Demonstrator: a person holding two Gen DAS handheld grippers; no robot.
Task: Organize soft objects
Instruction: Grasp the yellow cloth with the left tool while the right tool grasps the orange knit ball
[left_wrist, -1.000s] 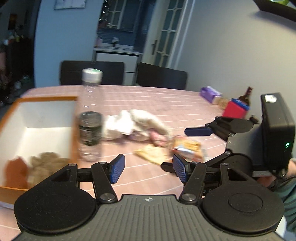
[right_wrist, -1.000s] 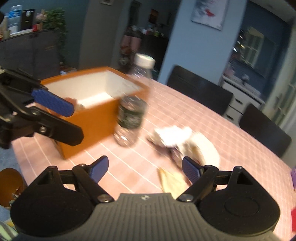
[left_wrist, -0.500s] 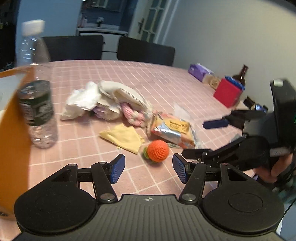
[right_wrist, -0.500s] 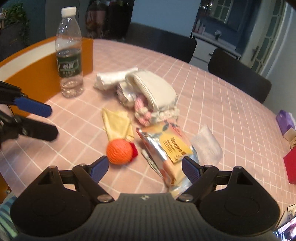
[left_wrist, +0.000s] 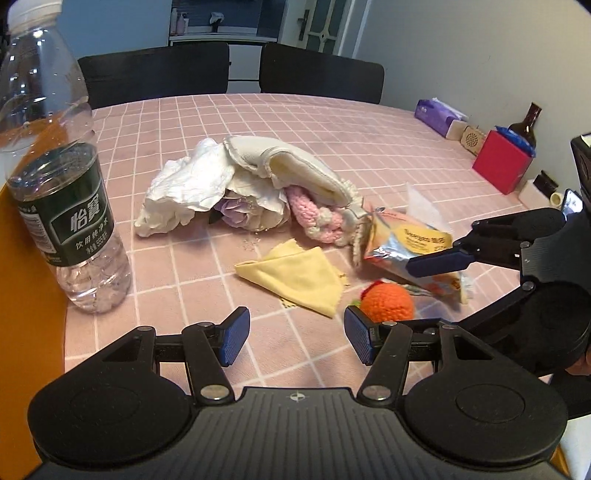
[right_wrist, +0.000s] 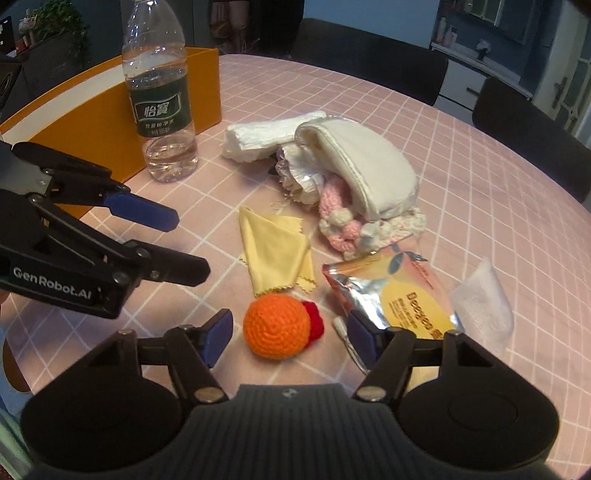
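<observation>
In the right wrist view, the right claw (right_wrist: 290, 334) is at the bottom middle of the frame. Its two blue pads stand wide apart on both sides of the orange crocheted ball with a small red part (right_wrist: 277, 325), which lies on the bench and touches neither pad. The claw holds nothing.

The left claw (left_wrist: 295, 341) is at the bottom middle of the left wrist view. It is also spread wide and empty, above the pink checked cloth of the bench (left_wrist: 207, 273).

Just behind the ball lies a folded pale yellow cloth (right_wrist: 275, 251), flat on the bench. To the right of the ball is a shiny silver and yellow snack bag (right_wrist: 391, 291), and beside it at the right edge a thin white translucent wrapper (right_wrist: 484, 295).

Further back, in the centre of the frame, the soft things lie in one heap: a pink and white knitted piece (right_wrist: 343, 218), on top of it a cream-white padded fabric item (right_wrist: 365, 166), and behind these a crumpled white cloth (right_wrist: 266, 134).

In the upper left stands a clear plastic water bottle with a dark green label (right_wrist: 160, 99), upright, just beside the orange box with white inside (right_wrist: 88, 110).

At the far edge of the bench stand two black chairs (right_wrist: 369, 55).
</observation>
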